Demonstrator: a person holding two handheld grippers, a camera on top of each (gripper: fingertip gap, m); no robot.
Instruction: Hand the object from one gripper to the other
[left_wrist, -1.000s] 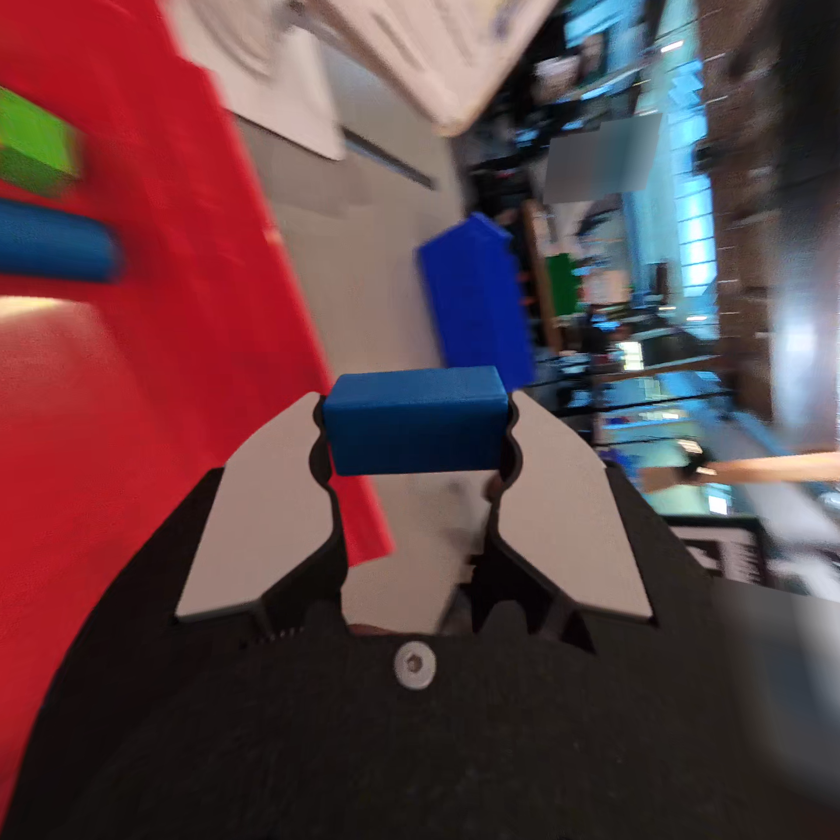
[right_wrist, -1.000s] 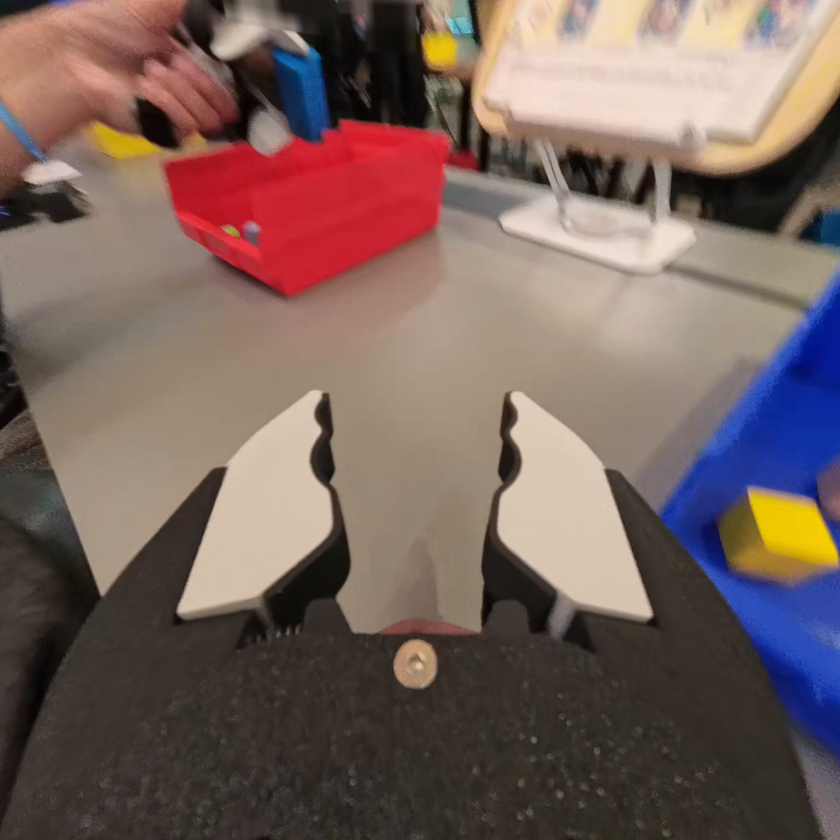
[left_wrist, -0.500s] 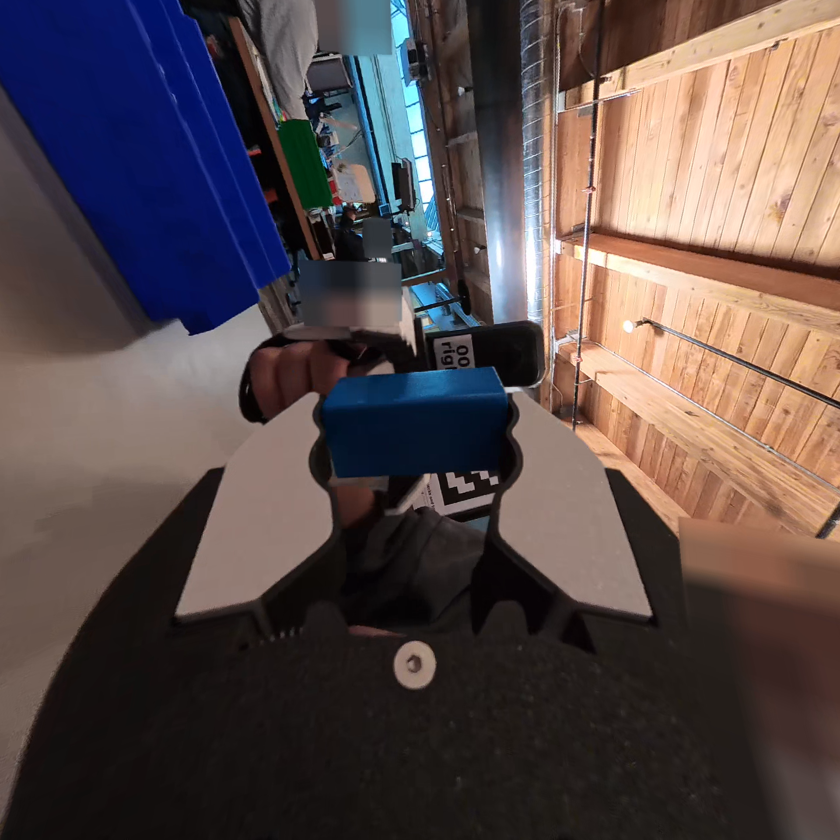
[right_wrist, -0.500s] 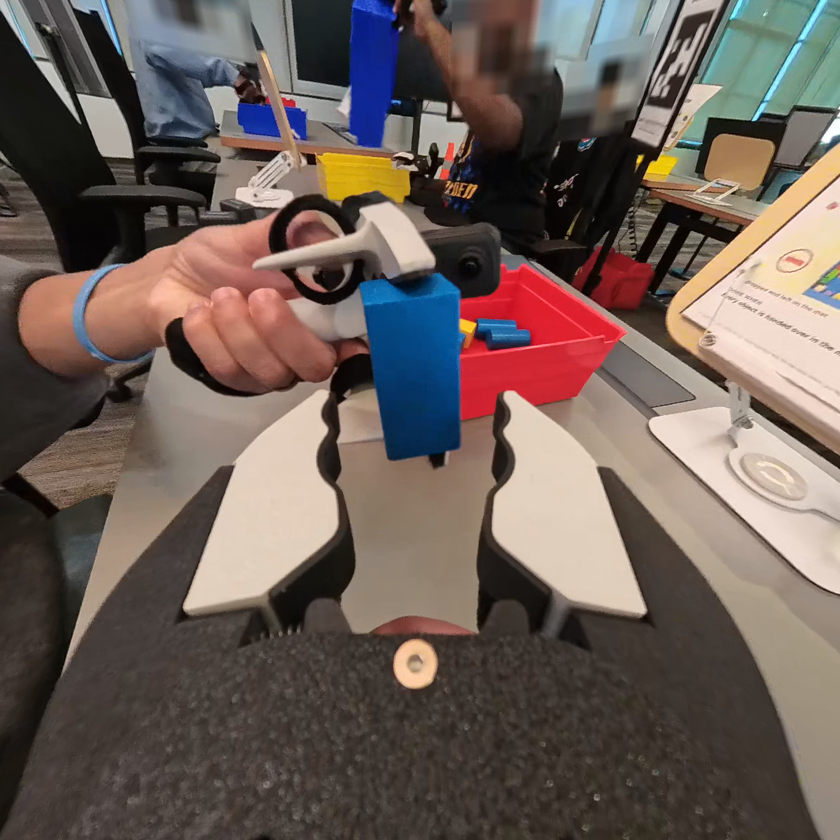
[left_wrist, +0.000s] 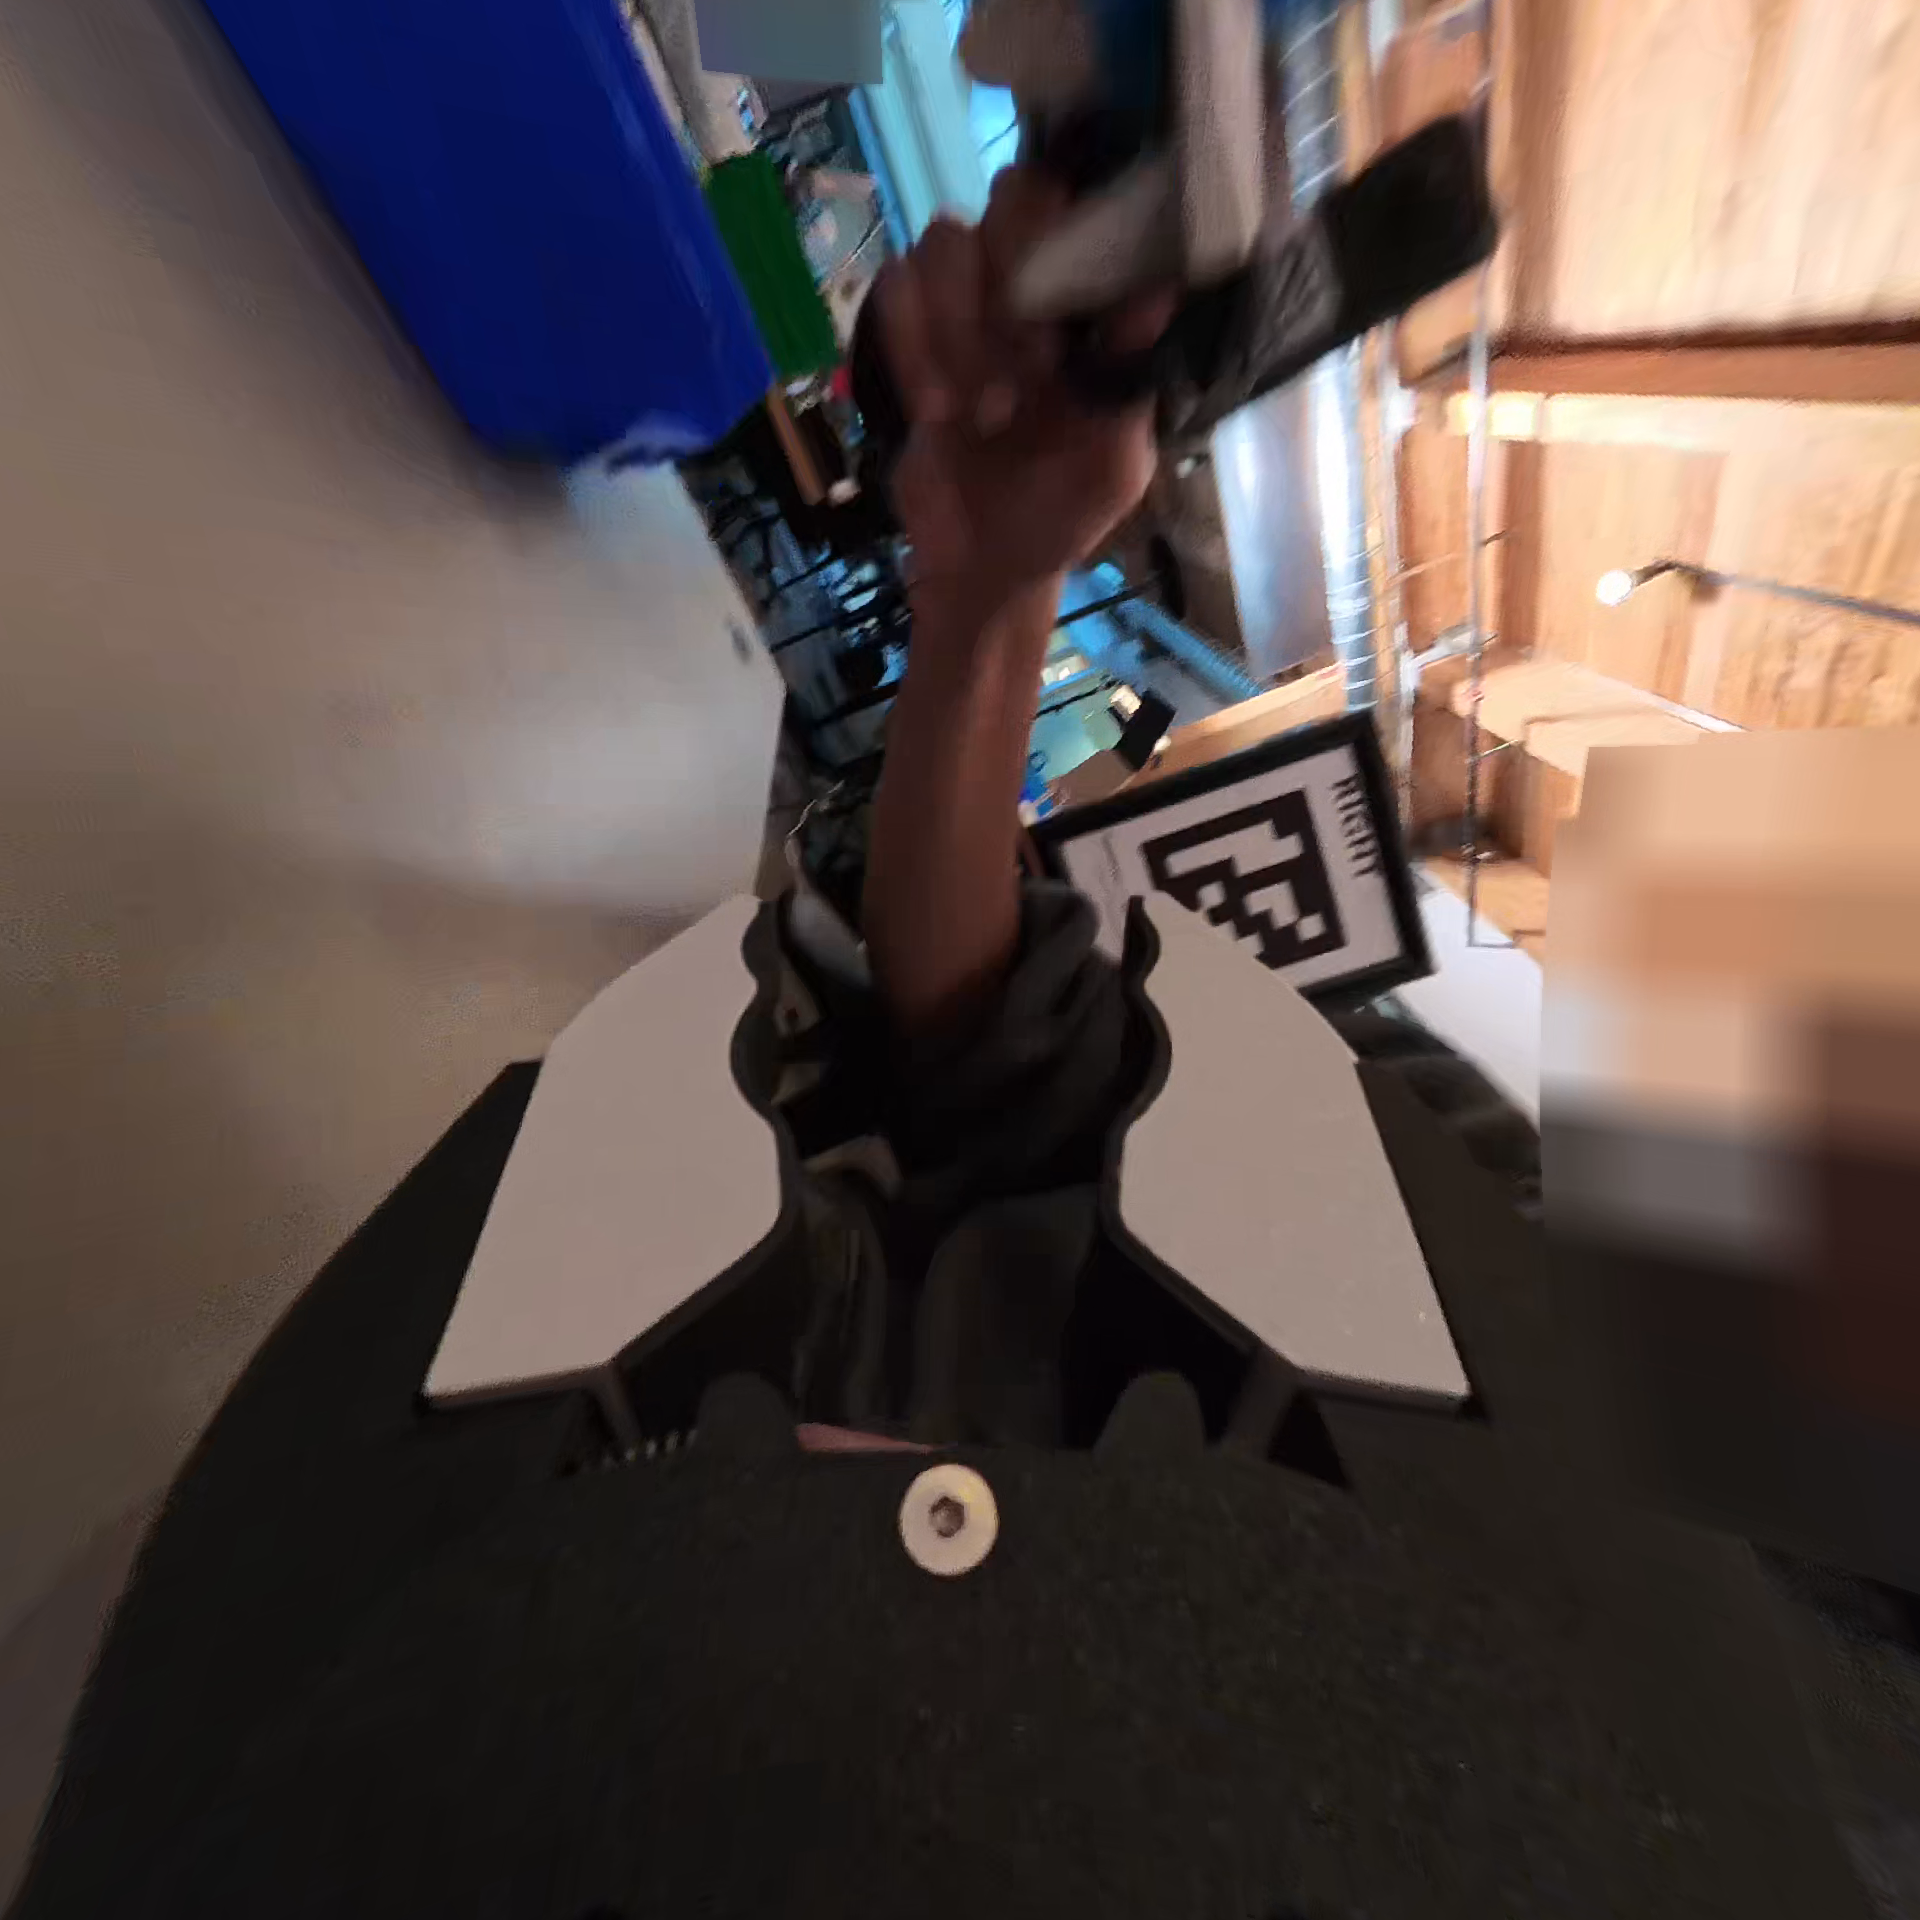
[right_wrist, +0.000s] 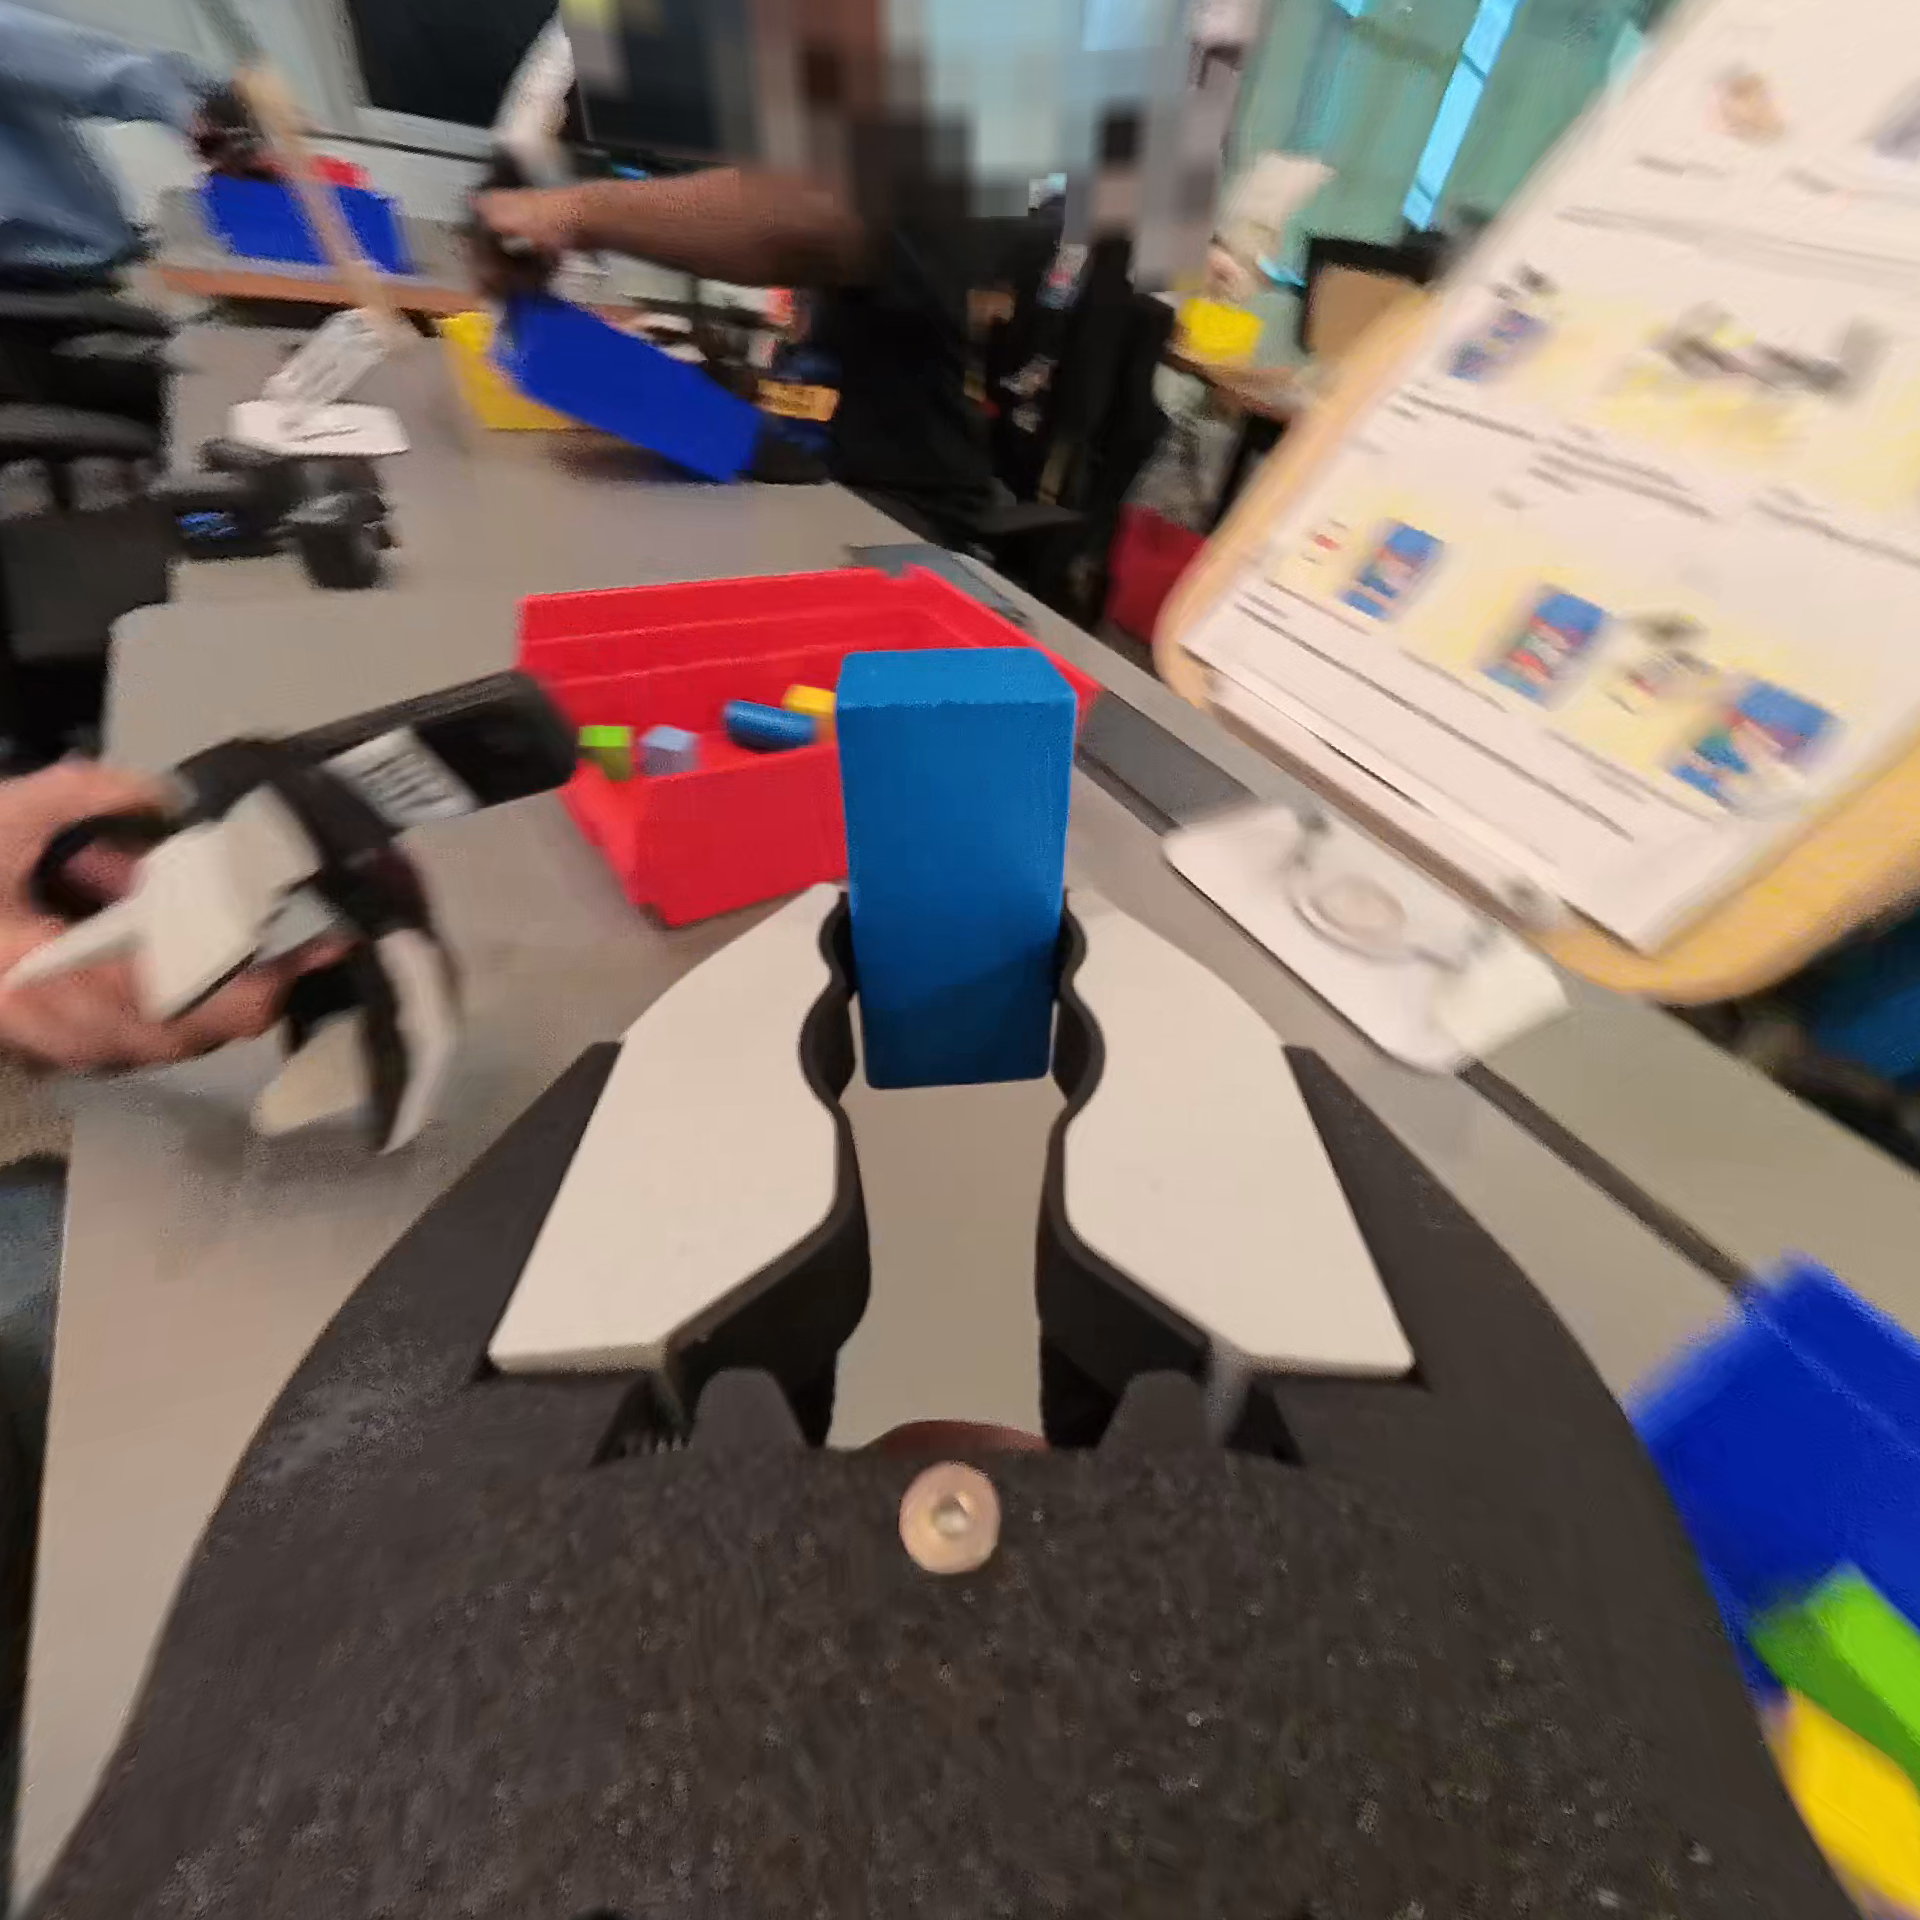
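The right gripper (right_wrist: 951, 997) pointed forward over the grey table (right_wrist: 312, 1299), its two fingers pinched on the lower part of a single blue block (right_wrist: 954, 862), which stood upright between them with its top well above the fingertips. The left gripper (left_wrist: 945, 997) held nothing; its two fingers stood spread apart, and through the gap showed a dark sleeve and a bare forearm (left_wrist: 951, 748) rising to a hand (left_wrist: 1013, 416) wrapped round the other gripper's handle, all blurred. In the right wrist view the left gripper (right_wrist: 343, 997) appeared at the left edge, gripped by a hand (right_wrist: 94, 935) and tilted downward, well apart from the block. One red bin (right_wrist: 727, 831) sat on the table behind the block, holding at least four small pieces: one green, one pale blue, one dark blue and one yellow. One blue bin (right_wrist: 1787, 1455) lay at the lower right corner with a green and a yellow piece in it. One instruction board (right_wrist: 1621, 499) leaned on a white stand to the right.
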